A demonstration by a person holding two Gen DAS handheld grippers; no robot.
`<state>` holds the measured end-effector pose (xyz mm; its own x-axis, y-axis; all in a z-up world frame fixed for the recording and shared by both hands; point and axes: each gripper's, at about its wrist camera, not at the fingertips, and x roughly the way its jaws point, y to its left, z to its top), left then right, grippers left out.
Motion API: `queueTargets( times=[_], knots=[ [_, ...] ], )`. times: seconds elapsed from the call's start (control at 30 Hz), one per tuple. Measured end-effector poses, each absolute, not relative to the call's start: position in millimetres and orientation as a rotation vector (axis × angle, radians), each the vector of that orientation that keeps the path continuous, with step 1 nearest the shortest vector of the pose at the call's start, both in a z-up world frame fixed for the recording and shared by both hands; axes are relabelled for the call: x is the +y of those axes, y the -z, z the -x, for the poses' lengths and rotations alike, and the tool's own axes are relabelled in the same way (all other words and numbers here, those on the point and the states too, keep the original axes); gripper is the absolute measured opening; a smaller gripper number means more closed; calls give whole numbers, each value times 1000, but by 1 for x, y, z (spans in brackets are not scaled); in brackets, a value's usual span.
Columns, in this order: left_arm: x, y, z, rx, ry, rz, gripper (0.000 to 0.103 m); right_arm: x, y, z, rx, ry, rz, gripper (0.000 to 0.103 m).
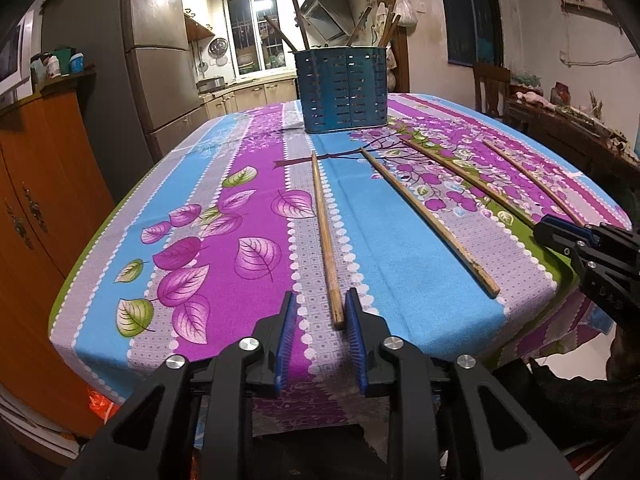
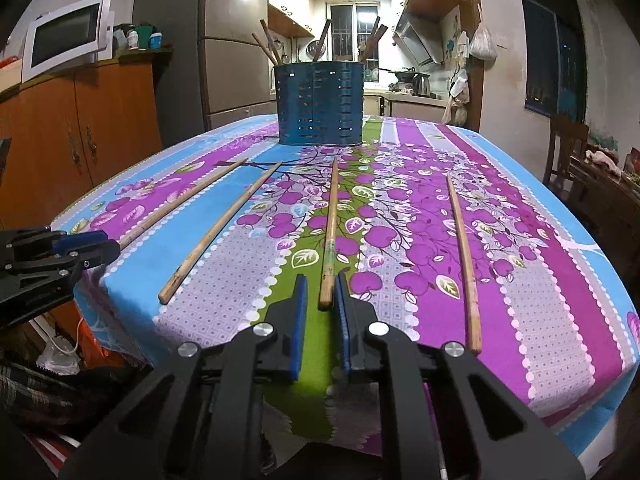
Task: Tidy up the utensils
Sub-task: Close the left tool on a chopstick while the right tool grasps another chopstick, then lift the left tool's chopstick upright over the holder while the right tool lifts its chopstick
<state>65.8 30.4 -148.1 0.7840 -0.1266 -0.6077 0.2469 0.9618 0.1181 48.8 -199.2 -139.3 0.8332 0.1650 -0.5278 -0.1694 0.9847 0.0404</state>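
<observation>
Several wooden chopsticks lie apart on the flowered tablecloth [image 1: 248,208], pointing toward a blue slotted utensil holder [image 1: 341,90] at the far side, which holds more chopsticks. My left gripper [image 1: 320,312] is open, its blue pads either side of the near end of the leftmost chopstick [image 1: 326,236]. My right gripper [image 2: 322,296] is open around the near end of the third chopstick [image 2: 330,232]. The holder also shows in the right wrist view [image 2: 320,104]. The second chopstick [image 2: 220,232] and the rightmost chopstick [image 2: 462,256] lie untouched.
The table's near edge [image 2: 240,344] runs just under both grippers. An orange wooden cabinet [image 1: 40,184] stands to the left, with a microwave [image 2: 68,36] on top. A fridge [image 1: 160,52] and kitchen lie behind. A dark chair [image 2: 564,148] and sideboard stand at the right.
</observation>
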Motion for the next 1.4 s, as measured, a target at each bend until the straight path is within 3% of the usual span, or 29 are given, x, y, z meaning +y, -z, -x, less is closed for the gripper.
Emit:
queueTargets(
  times=[0.07, 0.23, 0.93, 1.4],
  knots=[
    [30, 149, -64, 631, 209, -192, 22, -200, 140, -47, 550, -175, -2, 6],
    [28, 151, -60, 608, 234, -193, 8, -202, 141, -47, 539, -166, -16, 6],
    [25, 121, -42, 456, 143, -361, 7, -210, 87, -39, 378, -144, 29, 5],
    [53, 51, -61, 361, 216, -173, 7, -224, 24, -61, 240, -164, 39, 5]
  ],
)
